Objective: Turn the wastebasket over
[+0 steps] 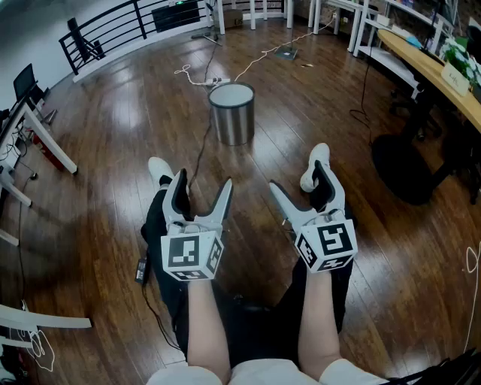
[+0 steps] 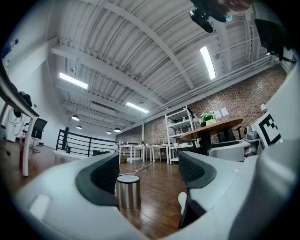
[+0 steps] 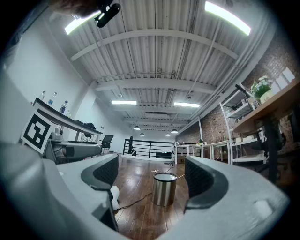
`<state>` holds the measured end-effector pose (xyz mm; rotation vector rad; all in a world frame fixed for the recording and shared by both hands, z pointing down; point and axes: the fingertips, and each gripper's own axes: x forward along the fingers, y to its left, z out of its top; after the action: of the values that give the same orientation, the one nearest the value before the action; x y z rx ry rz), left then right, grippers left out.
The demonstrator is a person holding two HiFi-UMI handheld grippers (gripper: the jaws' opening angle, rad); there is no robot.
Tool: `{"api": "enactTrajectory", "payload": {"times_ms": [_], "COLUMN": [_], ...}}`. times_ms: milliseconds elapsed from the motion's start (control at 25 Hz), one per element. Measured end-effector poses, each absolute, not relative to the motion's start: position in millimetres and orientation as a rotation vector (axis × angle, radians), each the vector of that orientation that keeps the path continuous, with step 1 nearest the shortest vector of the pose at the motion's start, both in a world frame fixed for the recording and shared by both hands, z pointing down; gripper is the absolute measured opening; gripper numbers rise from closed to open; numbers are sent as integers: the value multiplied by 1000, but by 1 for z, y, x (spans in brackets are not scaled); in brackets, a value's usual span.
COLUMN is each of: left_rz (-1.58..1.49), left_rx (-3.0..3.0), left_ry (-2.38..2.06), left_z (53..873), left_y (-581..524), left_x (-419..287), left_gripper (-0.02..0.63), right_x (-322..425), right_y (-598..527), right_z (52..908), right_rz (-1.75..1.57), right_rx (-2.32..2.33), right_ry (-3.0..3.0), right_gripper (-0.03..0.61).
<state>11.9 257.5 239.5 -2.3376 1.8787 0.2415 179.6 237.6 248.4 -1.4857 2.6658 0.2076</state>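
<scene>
A round steel wastebasket [image 1: 232, 113] stands upright on the wooden floor, its open mouth up. It also shows ahead between the jaws in the left gripper view as the wastebasket [image 2: 128, 191], and in the right gripper view as the wastebasket [image 3: 164, 189]. My left gripper [image 1: 201, 192] is held above the person's lap, well short of the basket, open with nothing between its fingers. Beside it, my right gripper [image 1: 302, 186] is open and empty too. Both point roughly level toward the basket.
A black cable [image 1: 200, 147] runs along the floor from the basket's left side toward the person's legs, and white shoes [image 1: 316, 164] rest on the floor. A round wooden table [image 1: 436, 71] and chair base [image 1: 406, 167] stand right; desks [image 1: 30, 128] left; a railing [image 1: 128, 22] behind.
</scene>
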Motion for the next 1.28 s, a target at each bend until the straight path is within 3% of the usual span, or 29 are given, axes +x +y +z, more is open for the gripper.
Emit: {"api": "enactTrajectory", "payload": {"times_ms": [680, 1280], "left_rz": [214, 74], "left_rx": [-2357, -2323], "left_ry": [1898, 2038], "left_z": [238, 270], "left_y": [38, -157], "left_x": [-39, -125], "left_gripper": [403, 350], "right_x": [143, 20], "right_y": [20, -177], "right_z": [248, 286], "right_rz": [150, -13], "right_rx": [-1539, -1400], "right_ry": [2686, 2844], "right_gripper": [417, 383]}}
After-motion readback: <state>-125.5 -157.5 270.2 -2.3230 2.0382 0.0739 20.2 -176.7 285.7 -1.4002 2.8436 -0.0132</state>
